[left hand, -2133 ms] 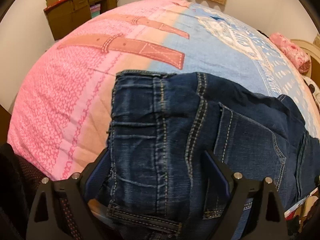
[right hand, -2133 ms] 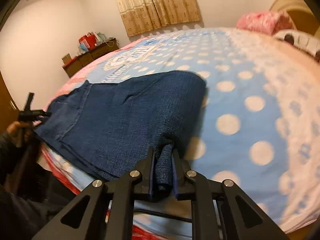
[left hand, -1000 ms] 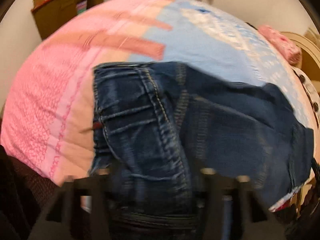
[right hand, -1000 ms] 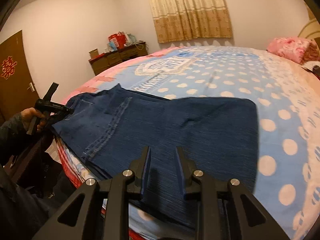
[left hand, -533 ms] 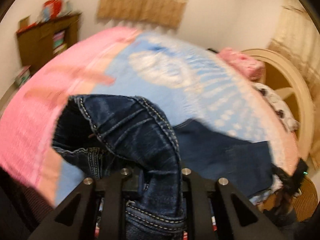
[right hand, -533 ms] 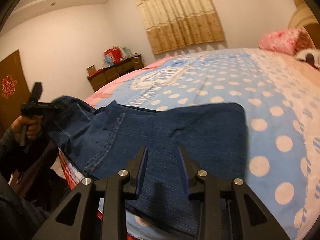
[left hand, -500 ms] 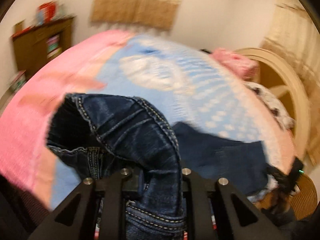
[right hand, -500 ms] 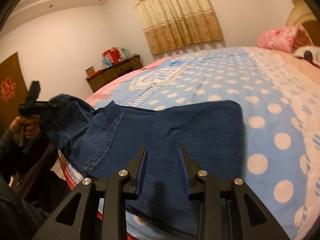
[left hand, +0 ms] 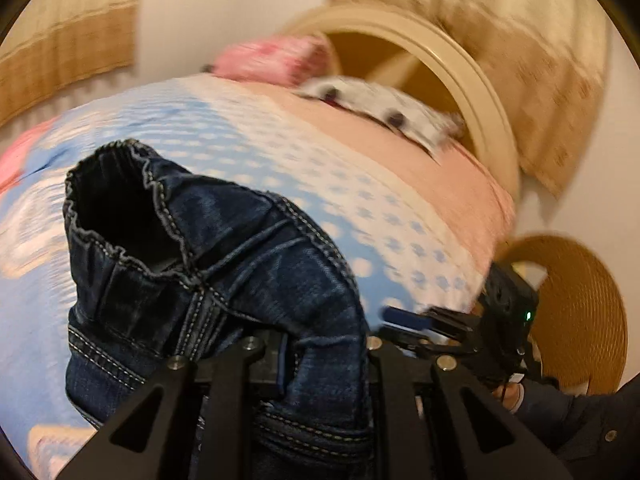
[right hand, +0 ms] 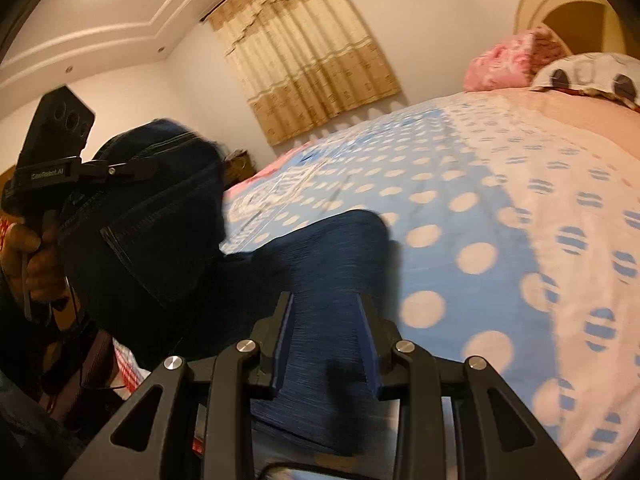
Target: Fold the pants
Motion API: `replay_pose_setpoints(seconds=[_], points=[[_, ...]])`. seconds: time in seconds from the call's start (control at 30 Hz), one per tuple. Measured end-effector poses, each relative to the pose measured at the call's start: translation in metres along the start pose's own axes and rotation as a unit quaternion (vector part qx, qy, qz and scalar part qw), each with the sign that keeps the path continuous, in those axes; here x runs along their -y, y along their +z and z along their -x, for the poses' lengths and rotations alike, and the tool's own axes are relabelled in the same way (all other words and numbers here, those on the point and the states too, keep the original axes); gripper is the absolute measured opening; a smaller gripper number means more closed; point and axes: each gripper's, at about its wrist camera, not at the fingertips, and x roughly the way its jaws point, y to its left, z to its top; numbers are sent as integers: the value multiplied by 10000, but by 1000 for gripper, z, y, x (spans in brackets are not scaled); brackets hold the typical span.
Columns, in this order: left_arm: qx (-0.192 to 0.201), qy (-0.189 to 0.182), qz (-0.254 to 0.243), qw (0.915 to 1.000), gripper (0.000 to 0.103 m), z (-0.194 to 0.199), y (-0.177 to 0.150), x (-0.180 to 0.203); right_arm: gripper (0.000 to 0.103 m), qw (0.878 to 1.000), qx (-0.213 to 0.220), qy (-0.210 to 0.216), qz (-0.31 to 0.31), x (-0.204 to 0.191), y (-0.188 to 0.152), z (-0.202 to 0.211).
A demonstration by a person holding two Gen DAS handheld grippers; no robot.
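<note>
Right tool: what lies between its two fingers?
In the right wrist view, only the flat leg of the jeans on the bedspread shows between the right tool's parted fingers, ungripped.

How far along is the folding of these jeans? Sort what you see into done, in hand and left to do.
Done: the jeans' leg end lies flat on the bed. In hand: the left gripper is shut on the waistband, lifted off the bed; the right gripper stands open above the denim, gripping nothing. Left: lay the waist end down on the legs and flatten the stack.
</note>
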Motion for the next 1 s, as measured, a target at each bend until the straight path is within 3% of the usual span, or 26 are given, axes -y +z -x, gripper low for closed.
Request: replay_pose_setpoints(seconds=[0.1,0.17,0.27,0.33,0.37,0.43,0.5,0.6,0.67,0.73,0.83,0.93,1.0], points=[[-680,390,-365,9963,28,-78,-7,36,32,9995,92,-141,-263,19,-4,9],[-971,653,-327,9926,28,-114,-18,44,32,9984,94,-261,-497,33,-5,12],[-632,764,-503,9938,34,-97,-26,55,32,9958,172,-389,-811,54,-8,23],[-456,635,-409,9961,37,-78,-27,47,32,9941,212,-533,-922,68,-10,31],[-388,559,-396,9969,44,-70,-27,45,33,9930,213,-588,-999,75,-10,33],[-200,309,-305,9989,72,-55,-23,53,33,9902,245,-687,-1193,88,-10,33],[80,57,-411,9991,77,-40,-16,69,33,9885,303,-705,-1304,92,-9,33],[303,45,-1008,9944,100,-35,-7,102,33,9867,386,-500,-1500,91,-3,34],[491,80,-1121,9925,100,-29,-2,107,33,9873,416,-426,-1471,85,0,37],[606,174,-1053,9924,100,-18,-2,92,33,9881,508,-504,-1364,80,2,46],[721,819,-494,9928,101,2,-13,33,33,9849,647,-610,-1488,88,5,61],[559,1474,322,9870,101,11,-43,-33,33,9862,791,-109,-1448,83,15,77],[461,1699,721,9817,101,15,-66,-62,35,9886,687,495,-1246,68,26,78]])
